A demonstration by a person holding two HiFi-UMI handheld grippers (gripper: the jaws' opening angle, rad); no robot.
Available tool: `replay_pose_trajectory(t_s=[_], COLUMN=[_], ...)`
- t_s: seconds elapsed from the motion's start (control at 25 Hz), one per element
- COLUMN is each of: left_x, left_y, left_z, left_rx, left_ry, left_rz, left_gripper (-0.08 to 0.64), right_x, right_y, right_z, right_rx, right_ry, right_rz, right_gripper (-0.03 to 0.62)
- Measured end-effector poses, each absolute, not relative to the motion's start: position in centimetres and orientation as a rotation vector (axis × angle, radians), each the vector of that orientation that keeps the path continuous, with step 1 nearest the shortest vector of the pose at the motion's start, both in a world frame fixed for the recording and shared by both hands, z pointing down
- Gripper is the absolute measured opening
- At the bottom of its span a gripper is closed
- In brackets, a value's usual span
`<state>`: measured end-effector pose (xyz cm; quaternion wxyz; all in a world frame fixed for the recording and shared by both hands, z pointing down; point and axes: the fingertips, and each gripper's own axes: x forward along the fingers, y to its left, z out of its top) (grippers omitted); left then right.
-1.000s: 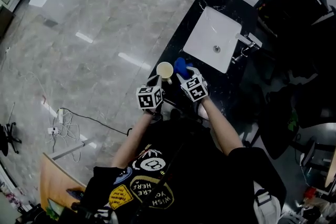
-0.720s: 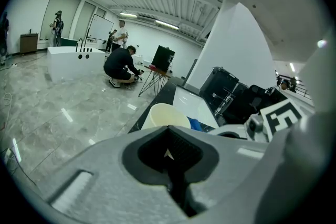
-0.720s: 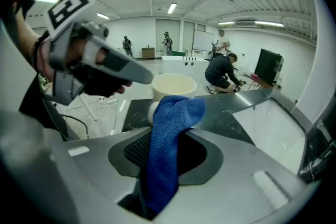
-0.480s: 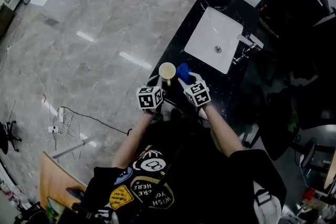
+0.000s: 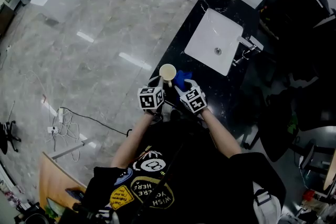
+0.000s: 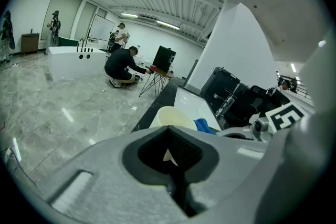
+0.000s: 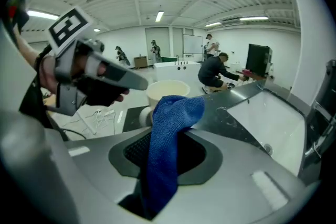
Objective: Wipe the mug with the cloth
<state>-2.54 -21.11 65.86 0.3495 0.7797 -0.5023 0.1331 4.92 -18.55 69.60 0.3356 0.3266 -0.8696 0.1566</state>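
Mug (image 5: 167, 72) cream, upright, seemingly empty; cloth (image 7: 168, 139) blue, terry, bunched.

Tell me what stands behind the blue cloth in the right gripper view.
The mug stands behind the cloth. Only its rim and left side show; the cloth covers the rest, so contact cannot be judged.

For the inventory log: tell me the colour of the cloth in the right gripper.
Blue. The cloth shows best in the right gripper view.

Black marbled counter (image 5: 229, 84), white basin (image 5: 212, 36) and faucet (image 5: 247, 45) set in it, cream mug (image 5: 167, 72) at its left edge
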Motion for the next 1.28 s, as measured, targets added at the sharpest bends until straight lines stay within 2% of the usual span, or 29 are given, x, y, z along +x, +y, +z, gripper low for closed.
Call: replay_pose_trajectory(t_s=[0.12,0.36,0.64,0.88,1.0,1.28], left_x=[-2.5,-1.9,-1.1,-3.1,-2.9,-2.6], left_y=[-21.0,-21.2,-21.2,-22.3,-22.7,-22.4], left_z=[65.8,65.8,66.2,65.6,65.6,65.7], left_rx=[2.028,2.036,2.045,2.000,2.010,2.024], left_ry=[-1.294,-1.272,-1.248,-1.310,-1.298,-1.318], left_rz=[0.361,0.362,0.373,0.319,0.334,0.306], left_gripper=[0.005,0.005,0.005,0.005,0.005,0.005], right_x=[4.2,7.7,4.7,8.2,7.2,5.5], right_y=[-17.0,-25.7,-18.3,-23.8,-26.0,-20.2], right_z=[69.5,66.9,70.5,67.7,67.8,69.2], right_rx=[0.736,1.089,0.729,1.008,0.961,0.769], right_ry=[-2.281,-2.239,-2.196,-2.203,-2.200,-2.185], right_rz=[0.341,0.423,0.269,0.347,0.307,0.239], right_gripper=[0.117,0.117,0.120,0.120,0.120,0.120])
